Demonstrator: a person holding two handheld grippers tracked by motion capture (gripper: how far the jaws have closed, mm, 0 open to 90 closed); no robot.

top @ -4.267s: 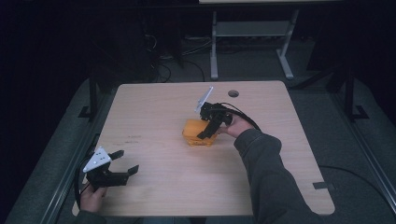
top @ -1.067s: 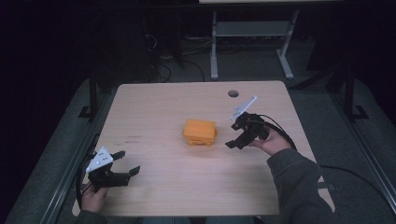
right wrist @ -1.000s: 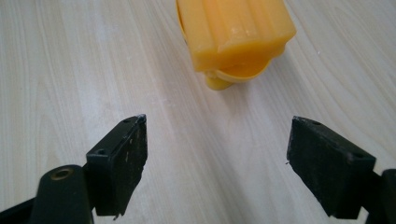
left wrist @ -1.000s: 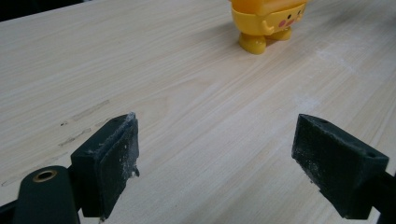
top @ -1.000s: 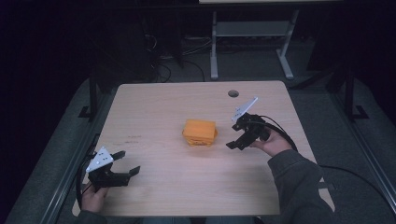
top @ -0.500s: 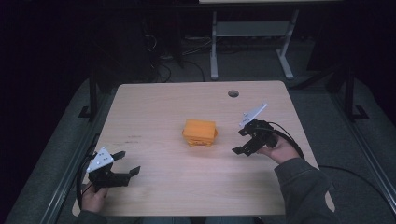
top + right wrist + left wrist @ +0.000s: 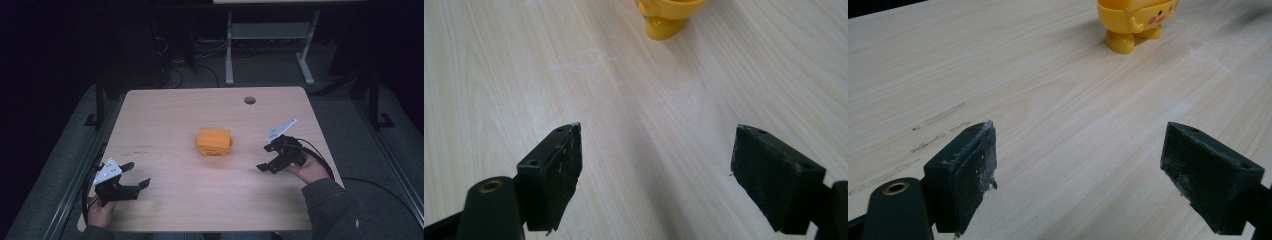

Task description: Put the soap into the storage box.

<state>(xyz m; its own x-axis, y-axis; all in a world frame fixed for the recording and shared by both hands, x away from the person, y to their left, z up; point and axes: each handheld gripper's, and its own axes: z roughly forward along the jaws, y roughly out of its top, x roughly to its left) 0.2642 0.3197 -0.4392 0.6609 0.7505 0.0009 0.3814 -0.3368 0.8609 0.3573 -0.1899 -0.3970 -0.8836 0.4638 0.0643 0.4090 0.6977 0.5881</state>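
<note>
High view: right hand-held gripper (image 7: 269, 157) and left hand-held gripper (image 7: 134, 175), jaws apart, flank the orange toy (image 7: 214, 142) on the desk (image 7: 165, 115).

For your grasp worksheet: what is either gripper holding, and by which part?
Nothing. The left gripper and right gripper are open and apart from the orange toy.

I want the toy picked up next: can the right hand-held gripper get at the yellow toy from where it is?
Probably yes. The right hand-held gripper is open, its jaws pointing toward the yellow toy, with bare table between them and nothing in the way.
</note>
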